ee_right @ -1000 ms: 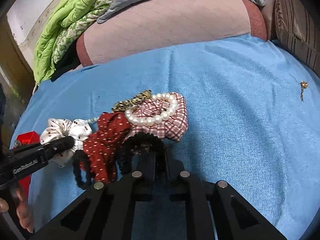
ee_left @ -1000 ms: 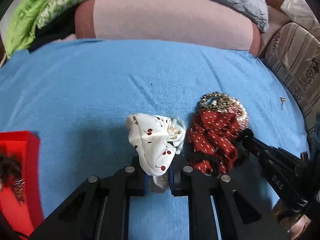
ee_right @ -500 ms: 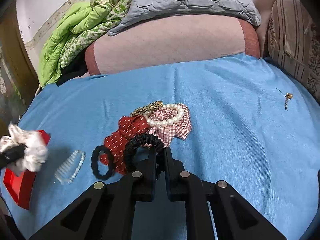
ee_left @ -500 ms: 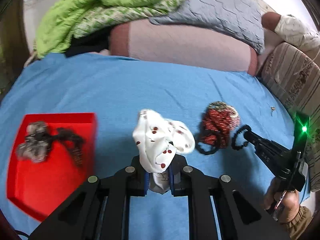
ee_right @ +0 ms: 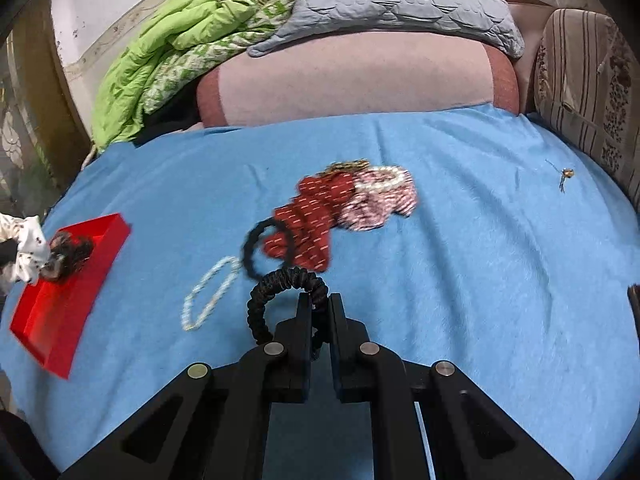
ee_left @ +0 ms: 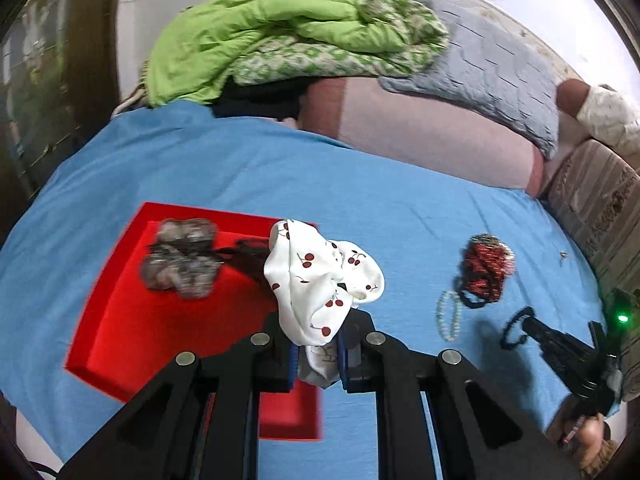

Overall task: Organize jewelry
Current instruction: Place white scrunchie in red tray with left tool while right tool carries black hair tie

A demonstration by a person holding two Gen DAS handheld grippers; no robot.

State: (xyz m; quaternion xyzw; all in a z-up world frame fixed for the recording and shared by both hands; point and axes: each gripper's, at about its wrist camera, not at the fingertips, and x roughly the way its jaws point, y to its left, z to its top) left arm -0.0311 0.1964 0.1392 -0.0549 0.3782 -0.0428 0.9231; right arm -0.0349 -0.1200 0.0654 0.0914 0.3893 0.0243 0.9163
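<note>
My left gripper (ee_left: pixel 318 354) is shut on a white cherry-print scrunchie (ee_left: pixel 320 280) and holds it above the right edge of the red tray (ee_left: pixel 120 320). The tray holds a grey-brown scrunchie (ee_left: pixel 180 258) and a dark item. My right gripper (ee_right: pixel 320 312) is shut on a black braided hair tie (ee_right: pixel 280 284), lifted above the blue sheet. On the sheet lie a red dotted scrunchie (ee_right: pixel 312 216), a plaid scrunchie with a pearl bracelet (ee_right: pixel 380 196), a thin black hair tie (ee_right: pixel 256 248) and a clear bead bracelet (ee_right: pixel 208 292). The tray also shows in the right wrist view (ee_right: pixel 68 284).
A small earring (ee_right: pixel 566 174) lies on the sheet at the right. A pink bolster (ee_right: pixel 352 80), a grey pillow (ee_right: pixel 400 4) and green bedding (ee_right: pixel 180 52) line the back. A striped cushion (ee_right: pixel 592 92) stands at the right.
My left gripper has carried the white scrunchie up and left, over the red tray. My right gripper has lifted the black braided hair tie off the pile and drawn back.
</note>
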